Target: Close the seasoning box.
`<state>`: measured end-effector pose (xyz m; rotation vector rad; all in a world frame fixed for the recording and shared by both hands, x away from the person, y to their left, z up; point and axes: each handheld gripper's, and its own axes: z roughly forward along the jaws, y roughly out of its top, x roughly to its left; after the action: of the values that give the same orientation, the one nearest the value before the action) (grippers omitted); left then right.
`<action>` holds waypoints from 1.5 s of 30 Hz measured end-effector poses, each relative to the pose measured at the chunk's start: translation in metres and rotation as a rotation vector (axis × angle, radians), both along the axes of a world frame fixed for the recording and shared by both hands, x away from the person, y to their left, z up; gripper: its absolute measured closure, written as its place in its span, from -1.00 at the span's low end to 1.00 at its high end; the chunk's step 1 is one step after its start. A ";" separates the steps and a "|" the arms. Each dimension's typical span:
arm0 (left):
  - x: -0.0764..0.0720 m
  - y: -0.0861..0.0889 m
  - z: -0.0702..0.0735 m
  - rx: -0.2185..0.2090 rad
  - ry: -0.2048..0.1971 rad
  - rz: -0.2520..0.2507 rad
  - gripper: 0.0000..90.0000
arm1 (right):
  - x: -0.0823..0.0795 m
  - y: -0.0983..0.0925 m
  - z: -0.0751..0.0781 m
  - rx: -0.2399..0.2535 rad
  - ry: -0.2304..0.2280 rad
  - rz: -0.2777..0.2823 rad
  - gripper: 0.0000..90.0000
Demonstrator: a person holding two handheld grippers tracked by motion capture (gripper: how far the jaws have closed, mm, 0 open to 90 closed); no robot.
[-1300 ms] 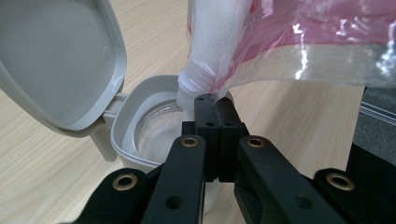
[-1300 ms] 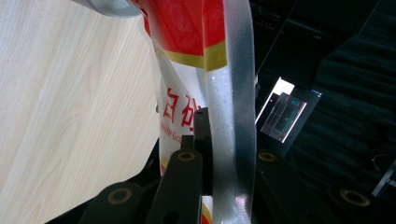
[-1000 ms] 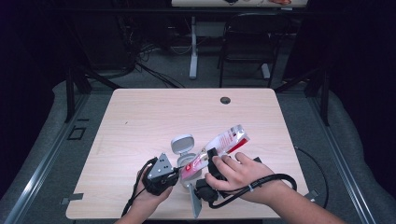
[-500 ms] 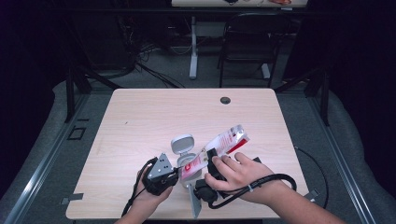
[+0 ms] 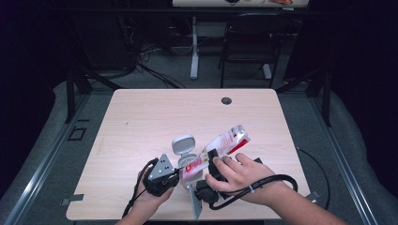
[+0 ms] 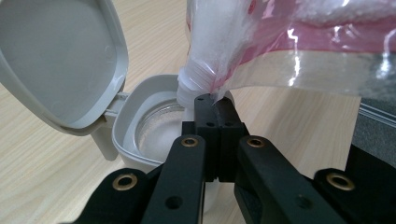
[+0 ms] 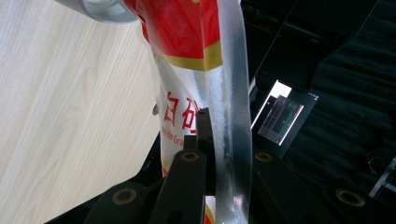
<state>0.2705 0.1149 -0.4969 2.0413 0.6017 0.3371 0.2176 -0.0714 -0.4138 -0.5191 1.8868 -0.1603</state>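
Observation:
A small jar [image 5: 184,160] with a grey flip lid [image 5: 183,144] standing open sits near the table's front edge. A red and clear bag [image 5: 220,144] of white grains is tilted over it, spout down. In the left gripper view the bag's spout [image 6: 194,84] hangs just over the jar's mouth [image 6: 140,133]. My left gripper [image 6: 215,116] is shut, its tips by the jar's near rim under the spout; whether they pinch anything I cannot tell. My right gripper [image 7: 210,128] is shut on the bag's sealed edge [image 7: 229,93]. It also shows in the high view, my right gripper [image 5: 212,158].
The wooden table [image 5: 155,117] has a dark cable hole [image 5: 226,101] near its far edge. The right gripper's black cable [image 5: 267,179] loops by the front right. Beyond the table stand a chair [image 5: 248,42], a white table leg [image 5: 194,51] and floor cables.

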 end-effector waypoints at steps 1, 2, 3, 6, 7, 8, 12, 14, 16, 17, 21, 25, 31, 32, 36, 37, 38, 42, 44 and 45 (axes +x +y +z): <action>0.000 0.000 0.000 0.000 0.001 0.000 1.00 | 0.000 0.000 0.001 -0.008 -0.005 -0.002 0.97; 0.000 0.000 0.000 0.000 0.000 0.000 1.00 | -0.001 0.001 0.001 -0.009 -0.005 -0.003 0.97; 0.000 0.000 0.000 0.001 0.000 0.000 1.00 | 0.000 0.000 0.001 -0.005 -0.005 -0.001 0.97; 0.000 0.000 0.000 0.001 0.001 -0.001 1.00 | 0.000 0.001 0.001 -0.008 -0.005 -0.002 0.97; 0.000 0.000 0.000 0.000 0.001 -0.001 1.00 | 0.000 0.001 0.001 -0.009 -0.004 -0.002 0.97; 0.000 0.000 0.000 0.000 0.000 0.000 1.00 | 0.000 0.001 0.001 -0.009 -0.005 -0.002 0.97; 0.000 0.001 0.001 0.001 0.001 0.001 1.00 | 0.000 0.001 0.002 -0.007 -0.010 0.004 0.97; 0.000 0.001 0.001 -0.001 0.000 0.002 1.00 | 0.000 0.001 0.002 -0.003 -0.008 0.005 0.97; -0.001 0.002 0.001 -0.003 -0.001 0.000 1.00 | 0.000 0.002 0.002 -0.001 -0.008 0.005 0.97; -0.001 0.002 0.001 -0.006 0.000 0.000 1.00 | 0.000 0.002 0.002 -0.002 -0.007 0.009 0.97; -0.003 0.003 0.001 -0.003 -0.001 0.001 1.00 | 0.000 0.003 0.003 -0.002 -0.004 0.012 0.97; -0.004 0.004 0.002 -0.006 -0.002 0.004 1.00 | -0.001 0.004 0.004 -0.002 -0.003 0.016 0.97; -0.004 0.005 0.002 -0.004 -0.004 0.003 1.00 | -0.003 0.006 0.005 -0.007 -0.010 0.018 0.97; -0.004 0.005 0.002 -0.004 -0.003 0.003 1.00 | -0.003 0.006 0.005 -0.007 -0.010 0.016 0.97; -0.004 0.005 0.002 -0.002 -0.003 0.004 1.00 | -0.002 0.006 0.004 -0.008 -0.010 0.021 0.97; -0.004 0.005 0.002 -0.003 -0.002 0.004 1.00 | -0.002 0.006 0.004 -0.005 -0.009 0.018 0.97; -0.004 0.005 0.002 -0.003 -0.001 0.004 1.00 | -0.002 0.007 0.005 -0.005 -0.011 0.016 0.97; -0.004 0.004 0.001 -0.006 -0.002 0.003 1.00 | -0.002 0.006 0.005 -0.009 -0.011 0.019 0.97; -0.004 0.004 0.001 -0.005 -0.001 0.003 1.00 | -0.002 0.006 0.005 -0.009 -0.010 0.019 0.97; -0.004 0.003 0.001 -0.005 0.000 0.003 1.00 | -0.002 0.006 0.005 -0.015 -0.010 0.014 0.97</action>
<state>0.2664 0.1184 -0.4957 2.0353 0.6044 0.3370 0.2154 -0.0651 -0.4086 -0.5407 1.8729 -0.1678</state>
